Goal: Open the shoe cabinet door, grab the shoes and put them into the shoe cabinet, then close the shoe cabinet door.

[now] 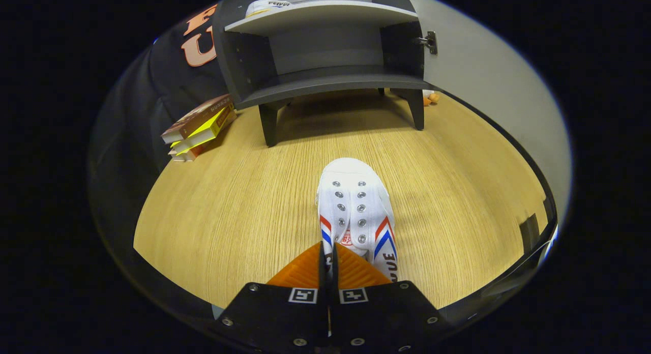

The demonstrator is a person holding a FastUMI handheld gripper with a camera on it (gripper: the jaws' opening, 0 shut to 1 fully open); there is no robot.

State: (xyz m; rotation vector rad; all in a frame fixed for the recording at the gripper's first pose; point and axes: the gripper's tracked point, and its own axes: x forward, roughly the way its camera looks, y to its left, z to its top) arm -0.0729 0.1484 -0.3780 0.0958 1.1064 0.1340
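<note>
Between the tool's (328,262) nearly closed fingers, the white shoe's (356,206) collar is pinched, its heel hidden.

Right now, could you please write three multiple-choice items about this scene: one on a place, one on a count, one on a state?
1. Where is the stack of books?
A. On the floor left of the cabinet
B. On the cabinet's lower shelf
C. Under the shoe

2. How many shoes are on the upper shelf?
A. None
B. One
C. Three

3. How do the jaws stand?
A. Wide open over the floor
B. Shut on the white shoe
C. Shut on the cabinet door

Answers: 1 A, the books lie beside the cabinet's left leg. 2 B, one white shoe lies there. 3 B, the gripper pinches the shoe's heel edge.
</note>
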